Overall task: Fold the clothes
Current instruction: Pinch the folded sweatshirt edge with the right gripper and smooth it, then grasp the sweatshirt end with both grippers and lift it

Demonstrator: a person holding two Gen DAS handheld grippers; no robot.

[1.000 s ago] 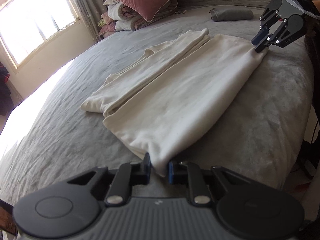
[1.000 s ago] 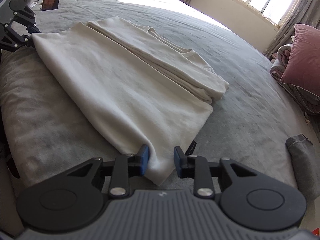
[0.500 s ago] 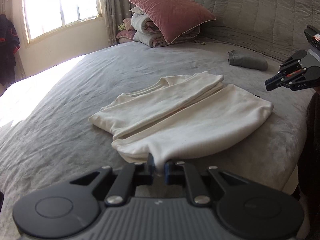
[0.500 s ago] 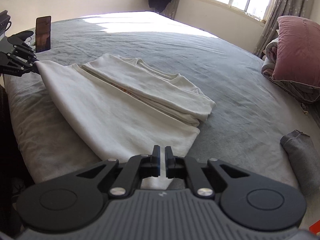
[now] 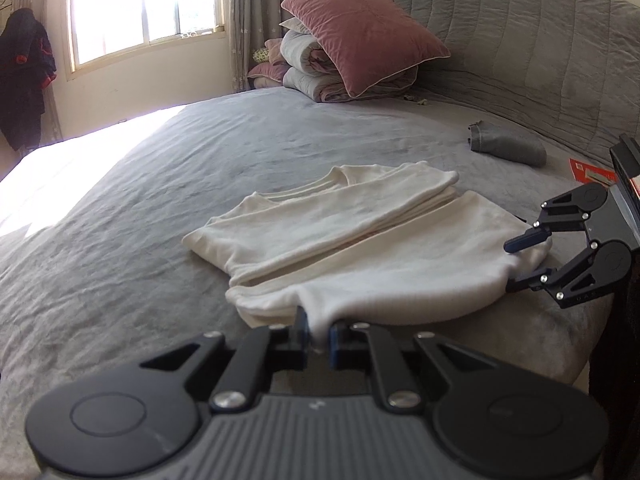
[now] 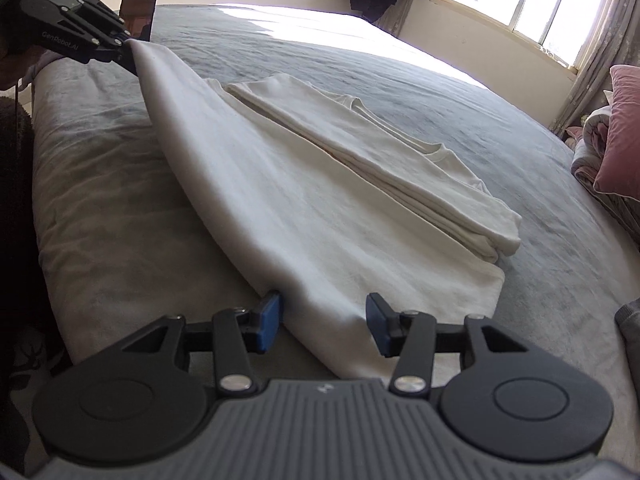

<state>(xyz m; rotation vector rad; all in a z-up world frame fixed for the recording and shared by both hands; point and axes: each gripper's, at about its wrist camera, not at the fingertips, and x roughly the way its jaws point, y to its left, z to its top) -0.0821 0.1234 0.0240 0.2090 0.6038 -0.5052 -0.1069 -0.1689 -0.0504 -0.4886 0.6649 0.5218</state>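
White shirt lies partly folded near the edge of the grey bed, with one long fold already laid over its far side. Nearest, the left gripper pinches one corner of the near edge with narrow fingers. The right gripper is opening, and the other corner lies loose between its spread blue pads. Farther away, a pink pillow rests on folded quilts by the headboard.
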